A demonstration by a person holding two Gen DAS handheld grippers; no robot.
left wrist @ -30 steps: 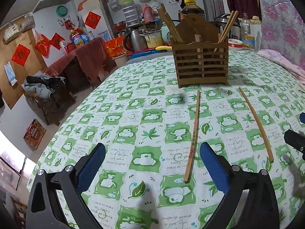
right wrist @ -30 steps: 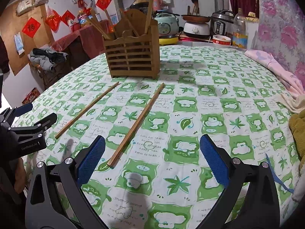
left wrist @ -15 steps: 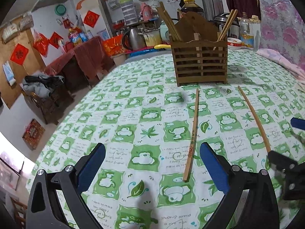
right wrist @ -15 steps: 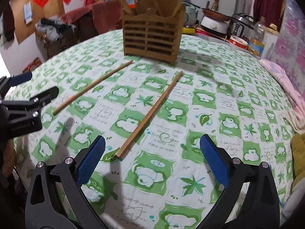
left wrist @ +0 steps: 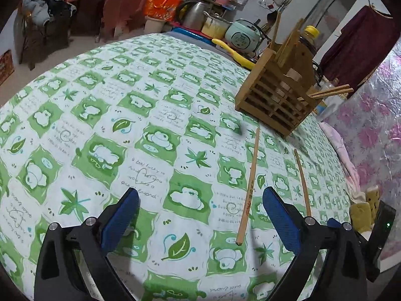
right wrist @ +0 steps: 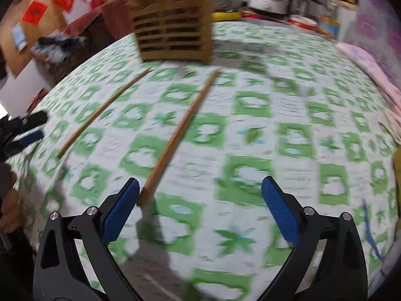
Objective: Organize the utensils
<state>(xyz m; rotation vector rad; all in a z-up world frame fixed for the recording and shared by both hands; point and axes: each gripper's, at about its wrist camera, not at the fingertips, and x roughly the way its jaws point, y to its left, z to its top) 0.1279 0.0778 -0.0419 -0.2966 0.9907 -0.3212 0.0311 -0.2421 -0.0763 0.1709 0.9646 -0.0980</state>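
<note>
1. The left claw hangs over the table covered in a green-and-white checked cloth. Its blue-padded fingers are spread wide and hold nothing.
2. Between those fingers, closer to the right-hand one, lies a long thin wooden chopstick with printed lettering. It rests flat on the cloth and runs away from the camera toward the holder.
3. Just to the right of it, a second plain wooden chopstick also lies flat, apart from the first. Its near end is hidden behind the right-hand finger.
4. Further back and to the right stands the slatted brown wooden utensil holder, with several chopsticks already sticking out of its compartments.
5. In the right wrist view, which is blurred, the left claw shows at the far left edge, near the end of the lettered chopstick.
6. The right claw is likewise wide open and empty. The near end of the plain chopstick lies just beside its left blue pad; whether they touch I cannot tell.
7. Both chopsticks point toward the wooden holder at the far side of the table.
8. A pink fabric lies at the right edge of the table.
</note>
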